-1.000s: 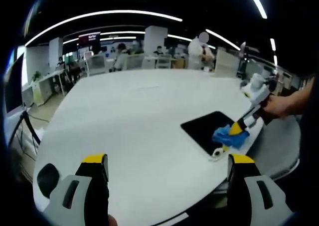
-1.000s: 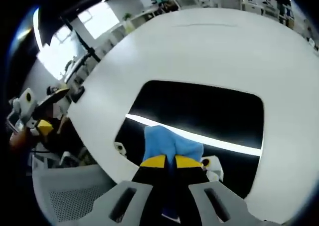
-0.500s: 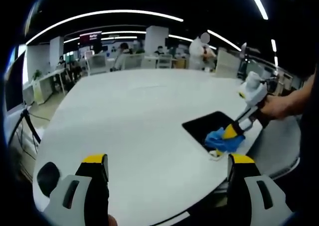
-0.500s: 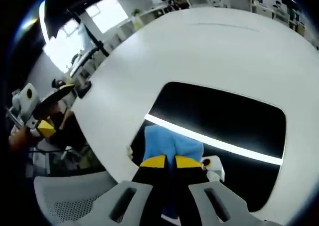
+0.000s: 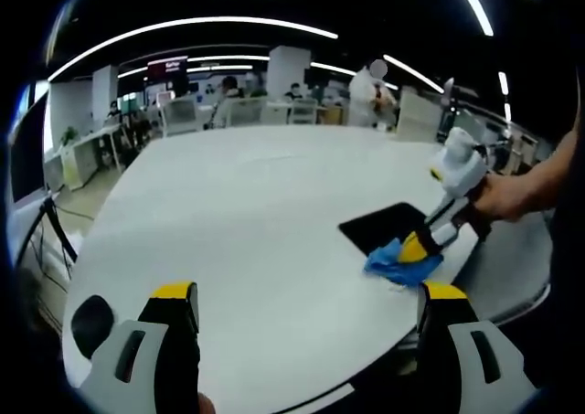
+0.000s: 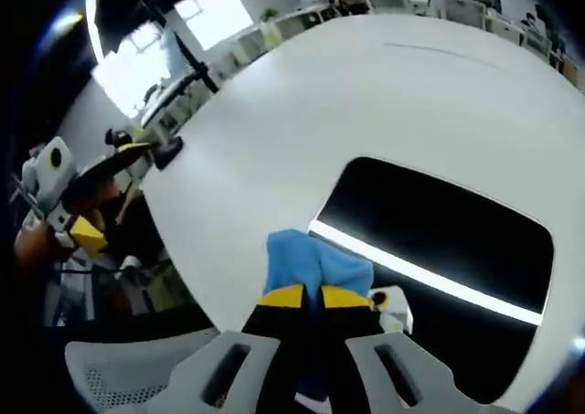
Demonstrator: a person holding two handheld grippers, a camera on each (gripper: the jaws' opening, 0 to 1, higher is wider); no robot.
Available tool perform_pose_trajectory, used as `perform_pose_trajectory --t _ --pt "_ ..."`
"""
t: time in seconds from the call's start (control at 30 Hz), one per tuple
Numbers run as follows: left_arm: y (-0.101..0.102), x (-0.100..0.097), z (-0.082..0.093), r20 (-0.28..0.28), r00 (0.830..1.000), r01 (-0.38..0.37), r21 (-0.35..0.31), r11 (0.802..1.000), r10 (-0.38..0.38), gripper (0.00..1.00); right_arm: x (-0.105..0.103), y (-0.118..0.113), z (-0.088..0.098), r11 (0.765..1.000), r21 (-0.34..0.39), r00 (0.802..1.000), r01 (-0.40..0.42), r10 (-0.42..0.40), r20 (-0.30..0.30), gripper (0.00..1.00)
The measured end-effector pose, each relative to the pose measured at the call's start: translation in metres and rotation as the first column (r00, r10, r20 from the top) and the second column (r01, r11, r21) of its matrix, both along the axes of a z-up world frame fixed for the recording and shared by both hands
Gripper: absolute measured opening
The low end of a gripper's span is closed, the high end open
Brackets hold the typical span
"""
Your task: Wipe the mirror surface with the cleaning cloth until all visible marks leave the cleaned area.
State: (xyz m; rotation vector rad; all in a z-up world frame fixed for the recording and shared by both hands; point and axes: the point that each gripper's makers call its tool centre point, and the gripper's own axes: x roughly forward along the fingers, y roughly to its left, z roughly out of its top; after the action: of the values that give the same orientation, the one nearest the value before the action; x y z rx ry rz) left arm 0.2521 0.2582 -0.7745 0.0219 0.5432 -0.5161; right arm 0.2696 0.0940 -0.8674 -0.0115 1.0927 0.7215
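1. A large round white table point(image 5: 265, 204) is seen in both views, standing in an open office with desks, chairs and long ceiling lights.
2. A flat dark rectangular mirror point(image 6: 448, 240) is laid on the table near its edge. In the right gripper view a bright line of a ceiling light is reflected across its glass. In the left gripper view the mirror point(image 5: 384, 227) is seen at the right side of the table.
3. A soft blue cleaning cloth point(image 6: 315, 263) is grasped between the yellow-tipped jaws of the right gripper point(image 6: 306, 295), which are clenched on it.
4. In the right gripper view the cloth is pressed at the mirror's near corner, partly on the glass and partly on the white table beside it.
5. In the left gripper view the right gripper point(image 5: 430, 240) is seen coming from the right, held by a person's hand point(image 5: 503, 195), with the cloth point(image 5: 398, 263) bunched under its tip at the near end of the mirror.
6. A small white part point(image 6: 388, 304) is seen just beside the cloth at the mirror's edge; what it is cannot be told.
7. The left gripper point(image 5: 306, 304) is held above the near part of the table, well apart from the mirror. Its jaws are spread wide and nothing is between them.
8. In the right gripper view the left gripper point(image 6: 69, 217) is seen at the left, beyond the table edge.
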Motion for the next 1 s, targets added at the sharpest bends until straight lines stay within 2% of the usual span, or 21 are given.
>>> perform_pose_trajectory --t 0.33,0.57,1.0 --pt "0.007 0.001 -0.002 -0.002 1.000 -0.009 0.003 1.000 0.009 1.00 0.001 0.000 -0.001 0.999 -0.017 1.000 -0.029 0.029 0.013 0.00" --pt "0.004 0.002 -0.003 -0.003 1.000 -0.006 0.000 1.000 0.006 1.00 0.003 -0.001 0.000 0.999 -0.013 0.999 -0.033 0.033 0.007 0.00" --pt "0.010 -0.001 -0.006 -0.012 1.000 -0.012 -0.003 1.000 0.012 1.00 0.042 0.002 0.000 0.999 -0.033 0.999 -0.031 0.032 0.035 0.00"
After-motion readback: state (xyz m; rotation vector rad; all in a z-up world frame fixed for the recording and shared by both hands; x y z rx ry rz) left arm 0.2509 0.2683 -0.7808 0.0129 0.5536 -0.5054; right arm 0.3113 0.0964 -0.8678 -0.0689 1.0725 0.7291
